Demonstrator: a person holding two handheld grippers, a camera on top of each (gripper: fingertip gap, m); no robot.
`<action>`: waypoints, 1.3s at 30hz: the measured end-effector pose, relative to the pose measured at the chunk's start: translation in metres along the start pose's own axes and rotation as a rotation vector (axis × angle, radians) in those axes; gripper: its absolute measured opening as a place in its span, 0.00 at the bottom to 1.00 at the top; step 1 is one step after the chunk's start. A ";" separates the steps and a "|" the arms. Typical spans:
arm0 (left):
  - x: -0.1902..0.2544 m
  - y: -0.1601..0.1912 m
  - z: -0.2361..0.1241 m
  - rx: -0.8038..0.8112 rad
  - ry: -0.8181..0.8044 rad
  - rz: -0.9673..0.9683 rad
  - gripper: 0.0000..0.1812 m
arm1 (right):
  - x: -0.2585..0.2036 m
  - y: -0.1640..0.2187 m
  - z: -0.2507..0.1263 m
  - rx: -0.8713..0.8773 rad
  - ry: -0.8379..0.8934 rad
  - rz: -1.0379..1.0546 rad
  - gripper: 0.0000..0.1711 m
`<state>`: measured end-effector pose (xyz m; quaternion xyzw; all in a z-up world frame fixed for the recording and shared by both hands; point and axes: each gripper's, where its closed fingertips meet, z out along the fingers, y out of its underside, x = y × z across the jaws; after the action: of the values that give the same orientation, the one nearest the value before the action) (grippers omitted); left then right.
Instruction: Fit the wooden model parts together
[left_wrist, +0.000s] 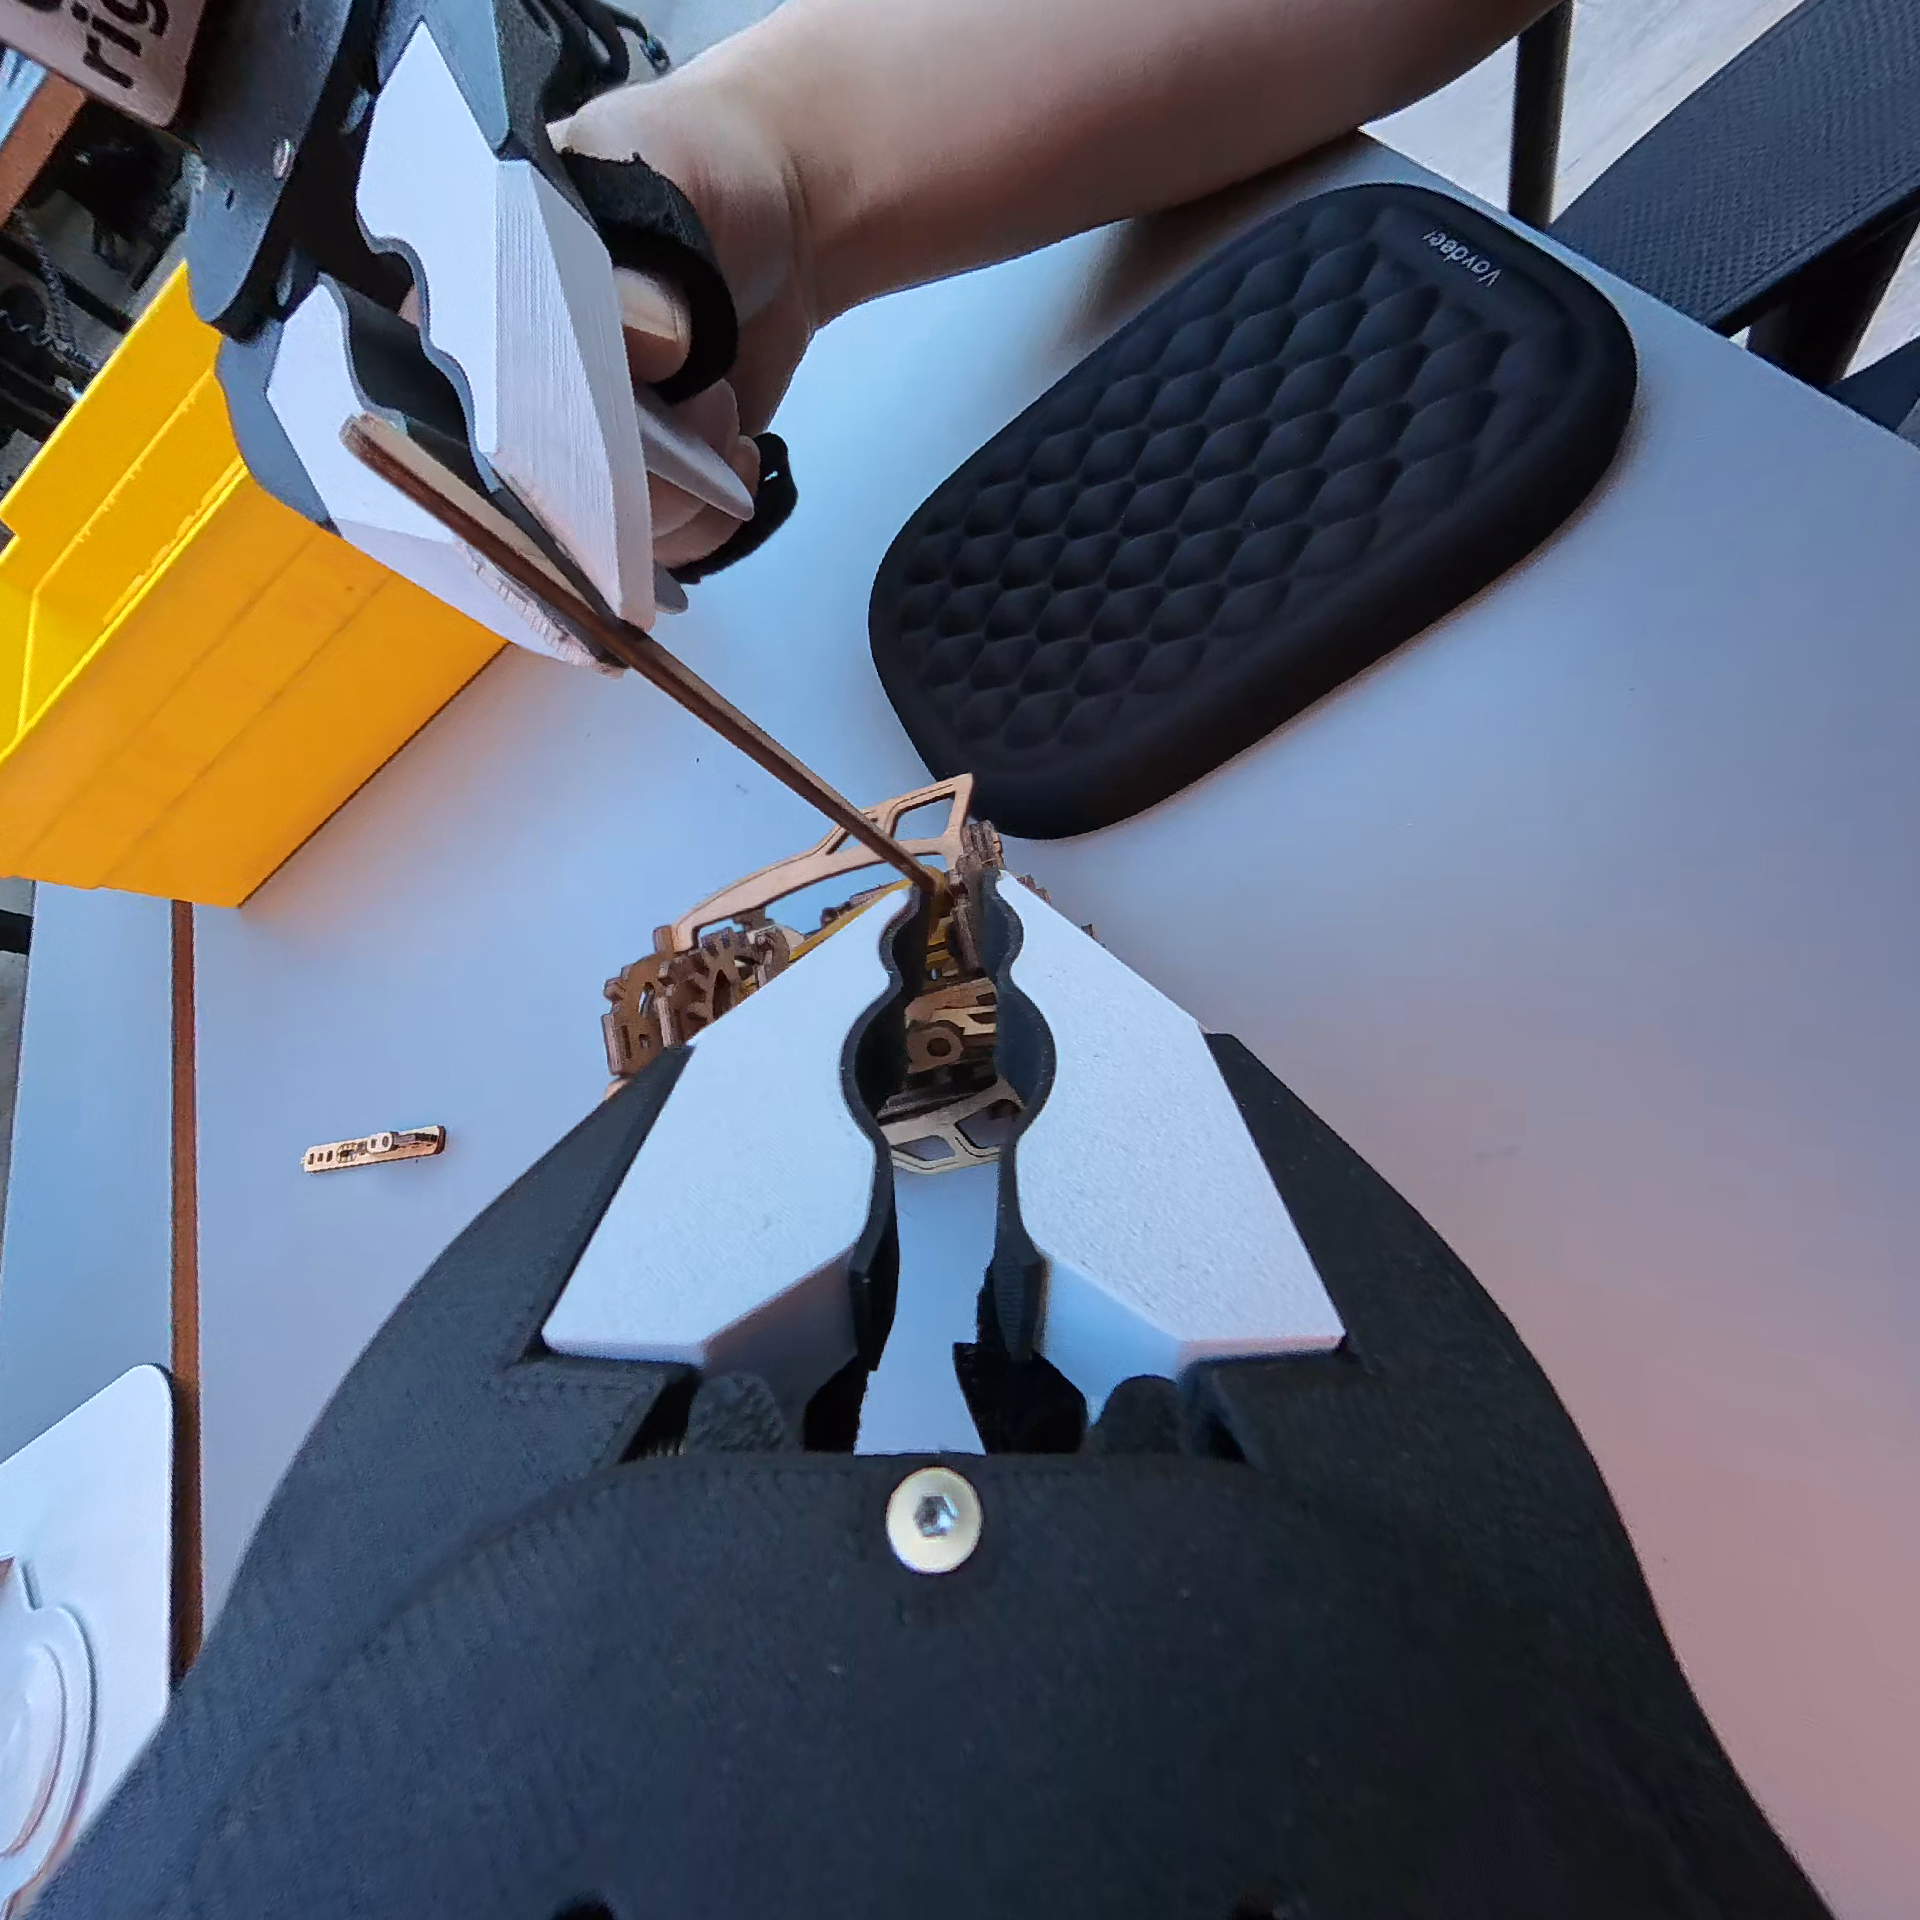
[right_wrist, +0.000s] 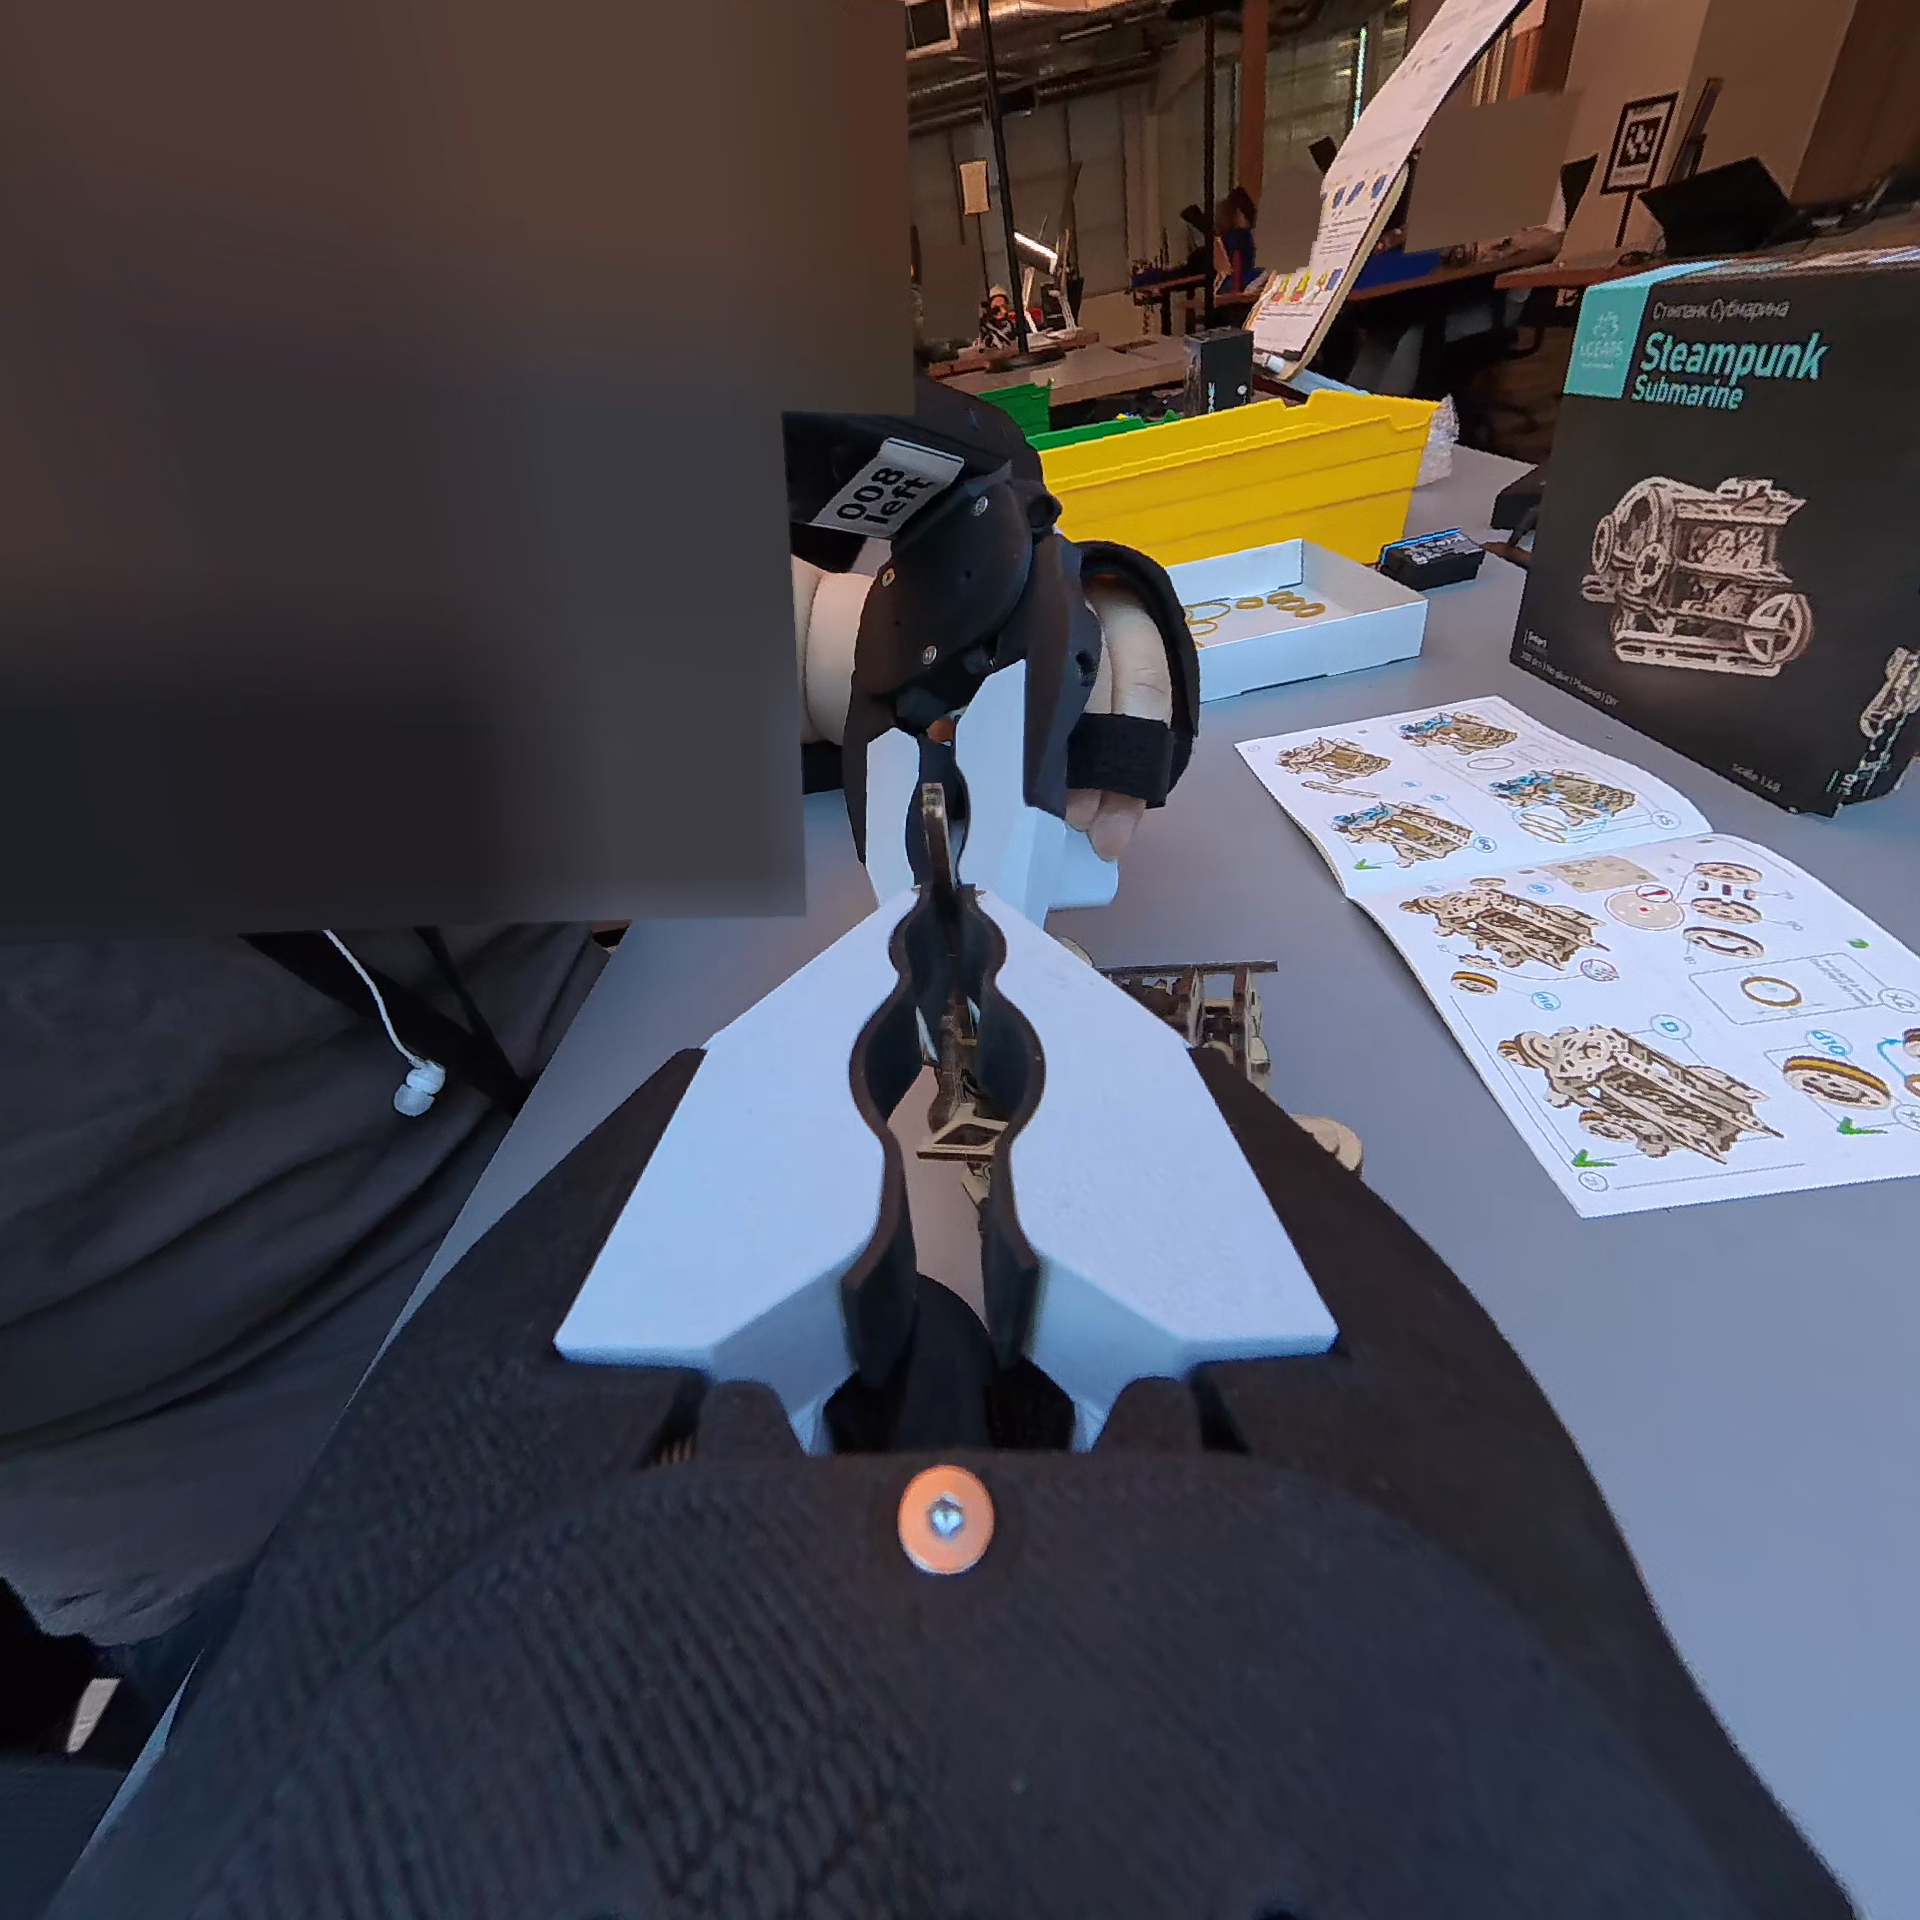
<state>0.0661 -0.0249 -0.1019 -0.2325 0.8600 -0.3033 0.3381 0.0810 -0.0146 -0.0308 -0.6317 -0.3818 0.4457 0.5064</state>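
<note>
The left tongs (left_wrist: 951, 914) are clamped on the wooden model (left_wrist: 790, 935), a gear-studded frame resting on the grey desk (left_wrist: 1455, 1039) at picture centre. The right tongs (left_wrist: 582, 613) grip one thin wooden strip (left_wrist: 727, 727) edge-on; its long axis slants from ten o'clock down to the model, its lower tip touching the frame right at the left tongs' tips. One small loose wooden piece (left_wrist: 374, 1148) lies flat at eight o'clock, well apart. One black quilted pad (left_wrist: 1257, 509) bearing a small brand mark sits at two o'clock, one yellow bin (left_wrist: 156, 665) at ten. In the right wrist view, one printed kit box (right_wrist: 1714, 540), one open picture-only instruction booklet (right_wrist: 1610, 966) and one white tray (right_wrist: 1340, 623) holding several gold rings lie at two o'clock.
</note>
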 end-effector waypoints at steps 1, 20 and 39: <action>0.000 0.000 0.000 0.002 0.002 0.000 0.04 | -0.001 0.000 0.001 0.007 -0.008 0.003 0.00; 0.005 -0.002 0.001 0.040 0.063 -0.070 0.04 | -0.013 -0.009 0.013 0.107 -0.070 -0.107 0.00; 0.004 -0.002 0.001 0.041 0.053 -0.040 0.01 | 0.005 -0.008 0.008 0.070 0.053 -0.112 0.00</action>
<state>0.0643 -0.0293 -0.1033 -0.2347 0.8573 -0.3338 0.3139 0.0748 -0.0059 -0.0250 -0.6029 -0.3873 0.4129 0.5621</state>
